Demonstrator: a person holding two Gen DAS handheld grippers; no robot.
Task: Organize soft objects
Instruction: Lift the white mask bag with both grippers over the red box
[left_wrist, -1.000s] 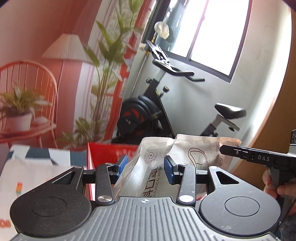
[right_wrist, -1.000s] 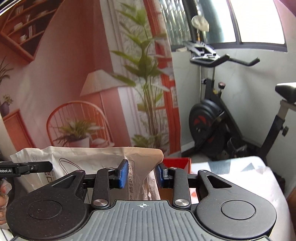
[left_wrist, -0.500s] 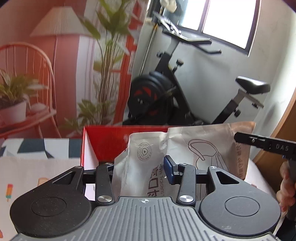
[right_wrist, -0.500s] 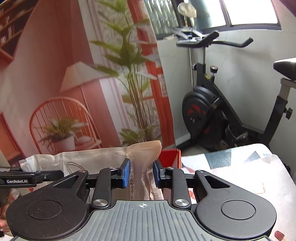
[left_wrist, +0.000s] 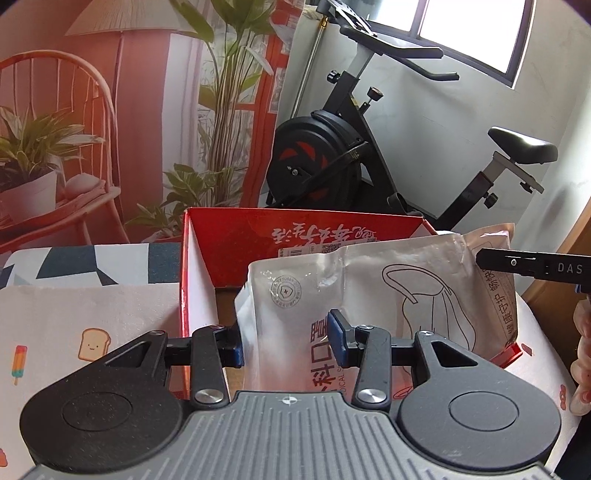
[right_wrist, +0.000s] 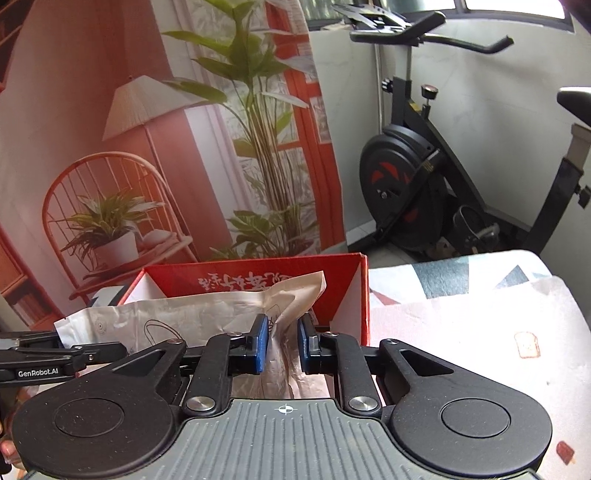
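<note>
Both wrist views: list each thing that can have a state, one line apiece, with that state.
Mask pack: upright, crumpled, held at both ends, partly down inside the box.
Red box: open-topped, on the tablecloth.
Left gripper: shut on the pack's left end.
Right gripper: jaws have just been closing, pinching the pack's right end.
Tablecloth: spread flat under the box.

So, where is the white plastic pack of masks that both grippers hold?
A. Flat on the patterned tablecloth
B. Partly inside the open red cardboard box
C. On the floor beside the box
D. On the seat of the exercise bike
B: the white plastic pack of masks, pinched by the left gripper and right gripper, stands with its lower part behind the walls of the open red cardboard box.
</note>
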